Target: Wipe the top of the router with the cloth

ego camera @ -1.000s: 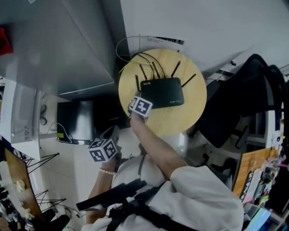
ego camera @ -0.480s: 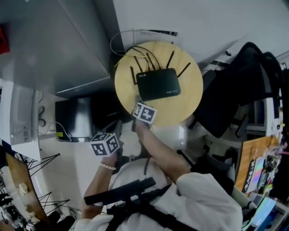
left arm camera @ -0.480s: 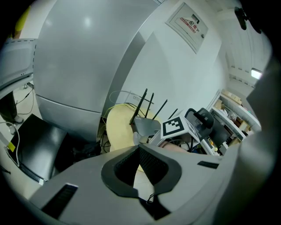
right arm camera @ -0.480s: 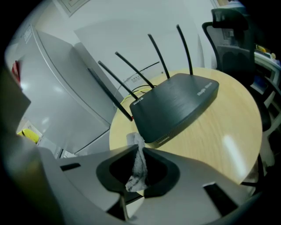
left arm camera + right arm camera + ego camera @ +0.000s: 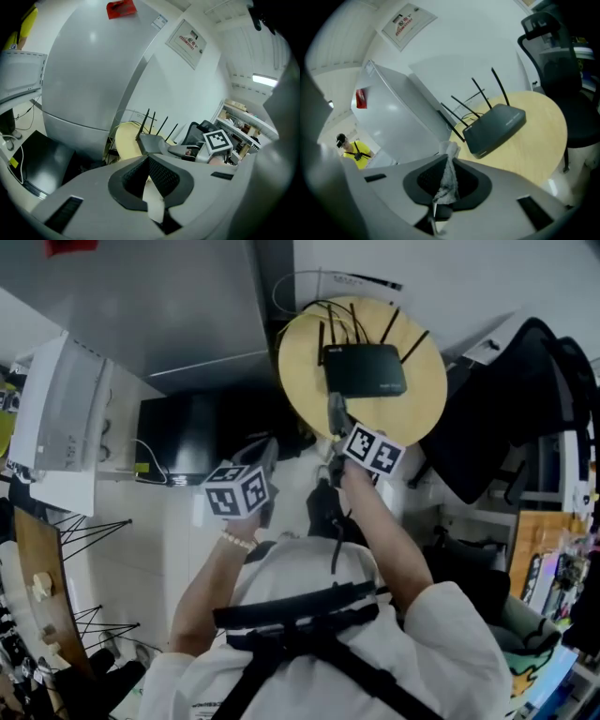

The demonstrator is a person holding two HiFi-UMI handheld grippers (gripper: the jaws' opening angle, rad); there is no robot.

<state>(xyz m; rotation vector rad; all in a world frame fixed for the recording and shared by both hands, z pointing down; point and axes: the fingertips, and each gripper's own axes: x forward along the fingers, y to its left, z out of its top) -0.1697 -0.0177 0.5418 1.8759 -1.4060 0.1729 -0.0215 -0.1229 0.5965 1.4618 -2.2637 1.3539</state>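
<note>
A black router (image 5: 366, 369) with several upright antennas lies on a round wooden table (image 5: 422, 404). My right gripper (image 5: 335, 415) hangs at the table's near edge, just short of the router, shut on a grey-white cloth (image 5: 449, 177) whose end sticks out past the jaw tips. From the right gripper view (image 5: 449, 155) the router (image 5: 496, 127) lies ahead and apart from the cloth. My left gripper (image 5: 269, 454) is off the table to the left over the floor; its jaws (image 5: 148, 157) stand shut with nothing in them.
A big grey cabinet (image 5: 169, 306) stands left of the table, with a black box (image 5: 192, 439) on the floor below it. A black office chair (image 5: 525, 399) stands to the right. Cables (image 5: 309, 287) run behind the router. A person in yellow (image 5: 352, 151) stands far off.
My right gripper has drawn back with the cloth from the router's front corner to the table's near edge. The left gripper has risen a little beside it.
</note>
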